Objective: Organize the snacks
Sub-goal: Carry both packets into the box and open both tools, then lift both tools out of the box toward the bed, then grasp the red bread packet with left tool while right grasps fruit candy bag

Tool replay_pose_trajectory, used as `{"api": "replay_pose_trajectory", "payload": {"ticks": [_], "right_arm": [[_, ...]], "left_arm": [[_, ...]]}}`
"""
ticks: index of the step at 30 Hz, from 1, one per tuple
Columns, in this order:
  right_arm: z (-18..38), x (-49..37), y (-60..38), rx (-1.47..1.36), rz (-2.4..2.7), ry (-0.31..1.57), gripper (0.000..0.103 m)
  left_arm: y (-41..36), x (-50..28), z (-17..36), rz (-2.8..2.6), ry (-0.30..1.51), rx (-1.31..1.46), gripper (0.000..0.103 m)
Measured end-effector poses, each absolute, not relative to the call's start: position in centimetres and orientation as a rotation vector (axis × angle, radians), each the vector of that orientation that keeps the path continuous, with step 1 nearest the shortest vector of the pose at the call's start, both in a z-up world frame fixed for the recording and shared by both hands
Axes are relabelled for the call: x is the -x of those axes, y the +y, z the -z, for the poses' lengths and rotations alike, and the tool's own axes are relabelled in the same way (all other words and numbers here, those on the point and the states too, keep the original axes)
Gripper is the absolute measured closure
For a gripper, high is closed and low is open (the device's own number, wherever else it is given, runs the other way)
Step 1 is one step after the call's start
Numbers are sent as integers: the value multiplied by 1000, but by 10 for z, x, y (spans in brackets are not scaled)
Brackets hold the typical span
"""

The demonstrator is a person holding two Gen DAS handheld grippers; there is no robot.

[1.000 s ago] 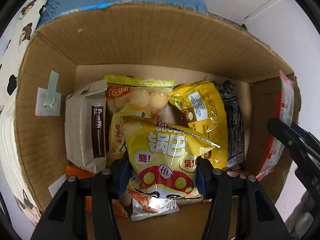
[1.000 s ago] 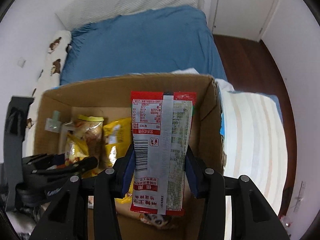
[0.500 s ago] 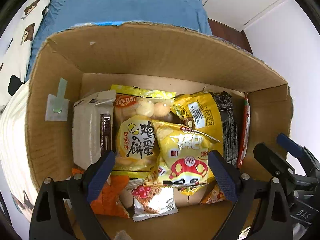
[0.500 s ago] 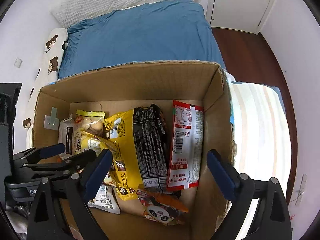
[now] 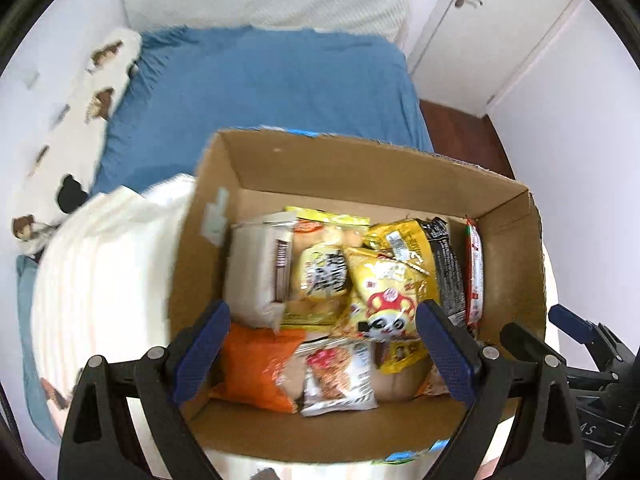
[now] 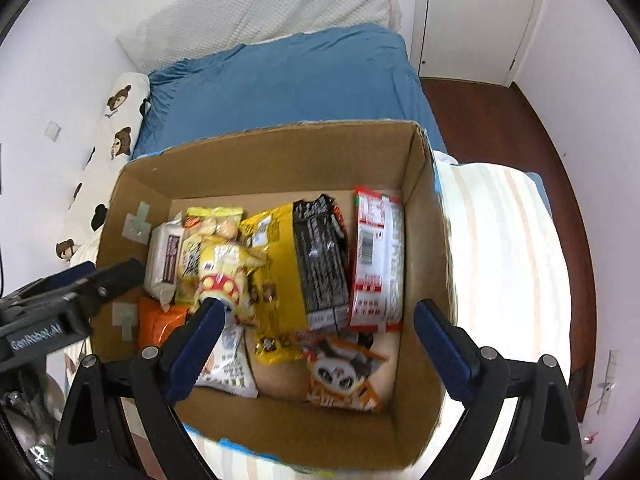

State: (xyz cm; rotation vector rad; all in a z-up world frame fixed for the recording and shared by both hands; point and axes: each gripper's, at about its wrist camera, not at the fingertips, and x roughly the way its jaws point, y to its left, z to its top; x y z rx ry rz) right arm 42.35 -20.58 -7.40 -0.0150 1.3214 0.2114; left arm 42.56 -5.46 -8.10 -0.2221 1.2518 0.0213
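An open cardboard box (image 5: pixel 360 160) (image 6: pixel 260 156) holds several snack packets. My left gripper (image 5: pixel 324 344) hangs open above the box's near side with nothing between its blue pads. Below it lies the yellow bag with a red cartoon figure (image 5: pixel 380 300) (image 6: pixel 224 276), on top of other packets. My right gripper (image 6: pixel 318 344) is also open and empty over the box. The red-and-white packet (image 6: pixel 376 264) (image 5: pixel 474 276) lies flat by the box's right wall, beside a black-and-yellow bag (image 6: pixel 320 256). A white packet (image 5: pixel 252 276) and an orange bag (image 5: pixel 256 364) sit at the left.
The box rests on a pale striped blanket (image 6: pixel 500 260) on a bed with a blue sheet (image 6: pixel 300 80). A bear-print pillow (image 6: pixel 120 120) lies at the left. Wooden floor (image 6: pixel 500 120) and a white door (image 6: pixel 472 12) are at the right.
Both grippers opened. The left let go of the yellow bag and the right let go of the red-and-white packet; both packets now lie in the box. Both grippers rose away from it.
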Motion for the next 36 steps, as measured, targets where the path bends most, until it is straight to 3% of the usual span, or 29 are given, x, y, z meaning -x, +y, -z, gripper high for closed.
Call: {"api": "replay_pose_trajectory", "payload": {"ticks": [12, 24, 29, 36], "right_arm": [[25, -332, -201, -22, -239, 1167, 5], [-11, -264, -201, -34, -287, 1104, 6], [26, -247, -209, -70, -271, 1206, 5], [121, -248, -224, -137, -195, 1368, 5]], "left_arm": [[-56, -336, 32, -64, 1068, 135, 8], [-53, -270, 10, -45, 1020, 180, 8], [-37, -247, 30, -88, 1062, 212, 8], [10, -218, 126, -236, 1265, 314, 8]]}}
